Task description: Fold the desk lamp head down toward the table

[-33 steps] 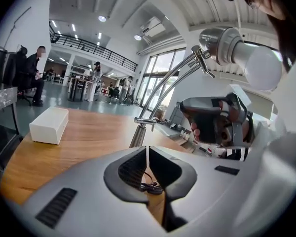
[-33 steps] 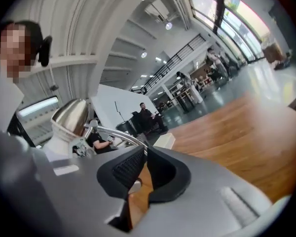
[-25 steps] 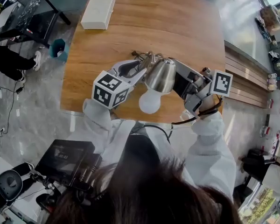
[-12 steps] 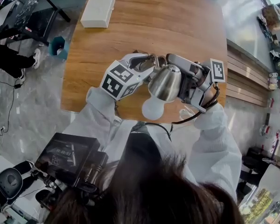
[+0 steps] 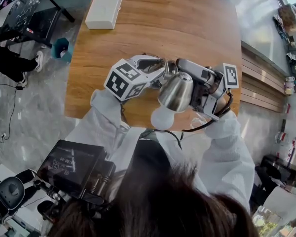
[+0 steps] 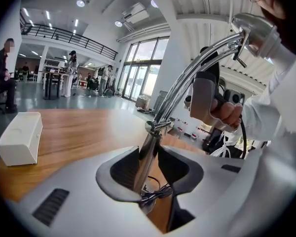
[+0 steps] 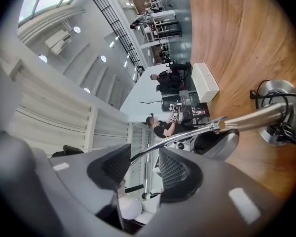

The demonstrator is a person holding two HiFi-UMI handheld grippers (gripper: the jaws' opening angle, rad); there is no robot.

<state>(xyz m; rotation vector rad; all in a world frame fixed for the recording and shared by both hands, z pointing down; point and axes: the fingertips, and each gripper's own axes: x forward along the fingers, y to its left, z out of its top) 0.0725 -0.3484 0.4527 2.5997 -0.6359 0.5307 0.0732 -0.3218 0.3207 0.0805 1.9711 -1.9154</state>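
Note:
The desk lamp's steel shade (image 5: 176, 92) tilts toward me, its white bulb (image 5: 162, 118) hanging over the wooden table's (image 5: 187, 23) near edge. My left gripper (image 5: 162, 71) grips the lamp's lower post (image 6: 149, 152) just below its joint. Both pads lie against the post, and the jaws are closing. In the right gripper view, the thin curved upper arm (image 7: 187, 136) runs between my right gripper's (image 7: 140, 164) closing jaws, with space still beside it. The round base (image 7: 278, 102) stands on the table, with the cord (image 6: 155, 194) coiled at it.
A white box (image 5: 104, 10) lies at the table's far left corner. A teal object (image 5: 61, 51) sits on the floor off the left edge, and desks and people are beyond it. The lamp stands near the table's front edge, close to my body.
The lamp head has swung right and toward me, bulb lower in the head view. The left gripper shifted up the picture along the post. The right gripper rolled and closed in on the arm.

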